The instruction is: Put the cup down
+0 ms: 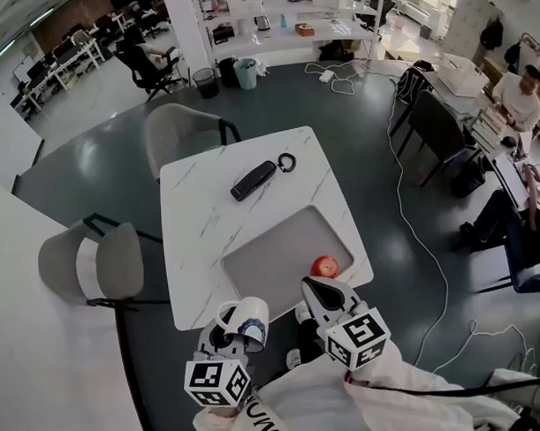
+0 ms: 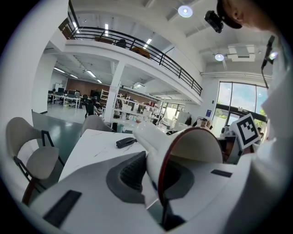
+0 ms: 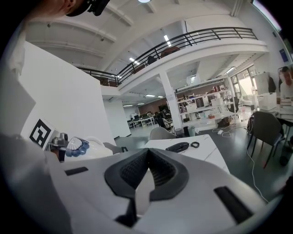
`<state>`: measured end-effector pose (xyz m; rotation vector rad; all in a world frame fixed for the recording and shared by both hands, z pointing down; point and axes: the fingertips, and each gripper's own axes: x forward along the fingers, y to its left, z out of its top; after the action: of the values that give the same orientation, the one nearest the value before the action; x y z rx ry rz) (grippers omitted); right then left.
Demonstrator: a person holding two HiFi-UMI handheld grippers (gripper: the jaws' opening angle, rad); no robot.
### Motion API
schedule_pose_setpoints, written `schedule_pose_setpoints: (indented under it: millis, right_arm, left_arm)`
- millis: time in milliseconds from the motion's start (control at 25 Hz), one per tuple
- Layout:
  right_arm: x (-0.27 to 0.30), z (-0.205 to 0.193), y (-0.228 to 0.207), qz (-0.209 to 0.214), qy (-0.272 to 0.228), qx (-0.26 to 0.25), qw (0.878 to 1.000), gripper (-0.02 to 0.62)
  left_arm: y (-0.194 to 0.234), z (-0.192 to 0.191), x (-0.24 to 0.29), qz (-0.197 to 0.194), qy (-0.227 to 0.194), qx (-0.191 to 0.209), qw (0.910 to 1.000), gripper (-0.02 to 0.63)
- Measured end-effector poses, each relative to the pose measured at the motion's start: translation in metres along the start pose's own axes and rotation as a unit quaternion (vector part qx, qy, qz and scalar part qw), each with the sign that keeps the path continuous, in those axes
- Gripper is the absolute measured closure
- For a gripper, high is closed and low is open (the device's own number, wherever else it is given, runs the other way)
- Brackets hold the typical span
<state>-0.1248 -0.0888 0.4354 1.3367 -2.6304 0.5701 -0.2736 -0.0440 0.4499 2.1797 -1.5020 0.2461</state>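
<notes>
A white cup (image 1: 245, 323) with a blue print and a dark red rim hangs over the table's near edge, tilted on its side. My left gripper (image 1: 226, 337) is shut on its wall, one pad inside the rim and one outside, as the left gripper view shows on the cup (image 2: 194, 148) between my left gripper (image 2: 153, 169) pads. My right gripper (image 1: 317, 290) is beside it to the right, over the near edge of the grey mat (image 1: 271, 259), shut with nothing in it. In the right gripper view my right gripper (image 3: 147, 161) has its pads touching, and the cup (image 3: 84, 147) shows at left.
On the white marble table (image 1: 199, 213) a red apple (image 1: 323, 267) sits on the mat just ahead of the right gripper. A black handheld device (image 1: 253, 180) with a ring lies farther back. Grey chairs (image 1: 90, 265) stand left and behind the table (image 1: 183, 134). A white cable (image 1: 421, 240) trails on the floor.
</notes>
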Motion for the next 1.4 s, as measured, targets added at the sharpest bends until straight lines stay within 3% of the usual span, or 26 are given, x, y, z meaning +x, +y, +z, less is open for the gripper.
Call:
schedule_pose_setpoints:
  millis: [400,1400]
  right_arm:
    - [0.033,0.014,-0.053,-0.016,0.010,0.008,1.000,0.591]
    - [0.056,0.014,-0.148,-0.086,0.027,0.057,0.994,0.591]
  left_arm:
    - [0.003,0.018,0.065,-0.008,0.024,0.016,0.9996,0.566]
    - [-0.003,0.014,0.177,-0.043,0.104,0.039,0.9929,0.566]
